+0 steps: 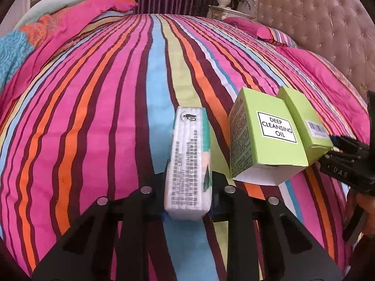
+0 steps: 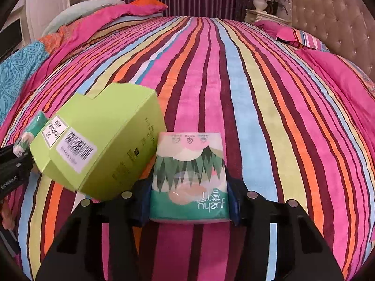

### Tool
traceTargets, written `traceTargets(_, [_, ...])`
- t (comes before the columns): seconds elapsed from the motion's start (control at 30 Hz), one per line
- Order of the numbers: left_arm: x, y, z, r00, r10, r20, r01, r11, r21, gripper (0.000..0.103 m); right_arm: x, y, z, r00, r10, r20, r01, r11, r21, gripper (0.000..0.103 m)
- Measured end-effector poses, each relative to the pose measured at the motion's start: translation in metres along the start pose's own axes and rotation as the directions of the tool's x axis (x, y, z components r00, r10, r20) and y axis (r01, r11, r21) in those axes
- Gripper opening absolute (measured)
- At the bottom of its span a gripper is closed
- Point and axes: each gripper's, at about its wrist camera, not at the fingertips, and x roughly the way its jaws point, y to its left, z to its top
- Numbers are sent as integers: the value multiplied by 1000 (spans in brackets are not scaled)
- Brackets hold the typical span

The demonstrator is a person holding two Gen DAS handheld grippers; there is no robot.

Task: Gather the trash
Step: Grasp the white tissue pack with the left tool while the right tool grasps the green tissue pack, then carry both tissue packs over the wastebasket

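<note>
Black tongs grip one tissue pack each: the left gripper point(image 1: 187, 182) pinches a pack on edge point(image 1: 188, 161), the right gripper point(image 2: 189, 201) clamps a pack flat point(image 2: 189, 180), either side of the green box point(image 1: 264, 135) on the striped bedspread point(image 1: 93, 117). Pickup step; next, lifting both clear, likely towards a bin, none visible.

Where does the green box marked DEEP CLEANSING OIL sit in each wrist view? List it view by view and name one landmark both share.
Left wrist view: green box right of centre, on the striped bedspread, beside the tissue pack in the left claw.
Right wrist view: green box left of centre, beside the tissue pack in the right claw.
Shared landmark: tufted headboard, upper right.
</note>
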Motion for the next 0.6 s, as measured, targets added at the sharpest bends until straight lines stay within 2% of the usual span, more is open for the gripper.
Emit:
traceTargets(0.23, [-26, 5, -21, 1000, -11, 20, 13, 997, -82, 23, -24, -4, -18, 1000, 6, -10, -5, 999, 49, 48])
traceTargets(0.37, [-48, 1, -36, 1000, -5, 17, 6, 995, -96, 23, -43, -9, -30, 999, 24, -21, -22, 994, 110, 48])
traceTargets(0.6, [-89, -12, -71, 1000, -20, 24, 22, 994, -112, 23, -84, -8, -65, 999, 42, -20, -39, 989, 141, 48])
